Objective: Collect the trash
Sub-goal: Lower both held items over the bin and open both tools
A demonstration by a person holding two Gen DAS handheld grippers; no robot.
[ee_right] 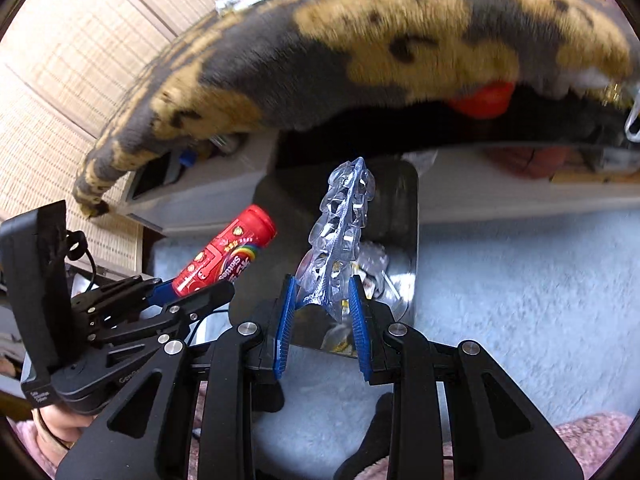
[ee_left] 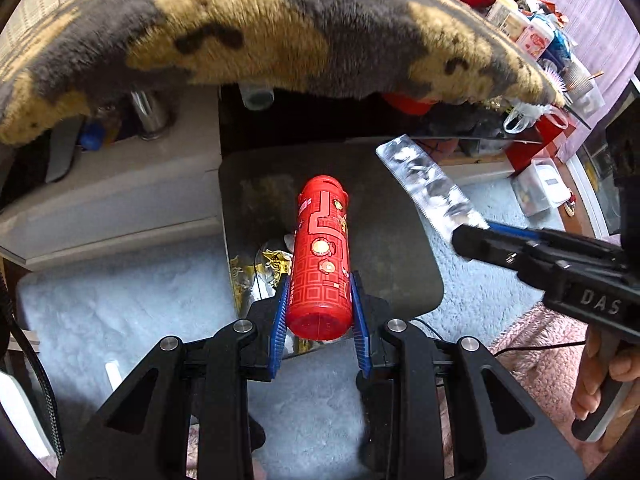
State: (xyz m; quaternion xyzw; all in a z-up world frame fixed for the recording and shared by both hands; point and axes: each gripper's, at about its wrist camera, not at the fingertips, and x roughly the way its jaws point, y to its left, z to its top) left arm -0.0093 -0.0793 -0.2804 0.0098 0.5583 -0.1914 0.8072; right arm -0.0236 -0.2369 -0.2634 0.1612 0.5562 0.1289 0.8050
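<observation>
My left gripper [ee_left: 319, 304] is shut on a red Skittles tube [ee_left: 322, 256] and holds it over a dark bin [ee_left: 384, 216]; the tube also shows in the right wrist view [ee_right: 224, 258]. My right gripper [ee_right: 322, 306] is shut on a clear empty blister pack [ee_right: 340, 236], upright above the same bin [ee_right: 400, 192]. In the left wrist view the blister pack [ee_left: 424, 184] hangs over the bin's right rim, held by the right gripper [ee_left: 466, 240]. Gold and silver wrappers [ee_left: 264, 270] lie inside the bin.
A grey and tan furry blanket [ee_left: 248, 32] hangs over a table edge above the bin. A pale blue fluffy rug [ee_right: 520, 280] covers the floor. A white low shelf [ee_left: 120, 184] stands left of the bin. Cluttered boxes and a plastic container [ee_left: 540, 184] stand at the right.
</observation>
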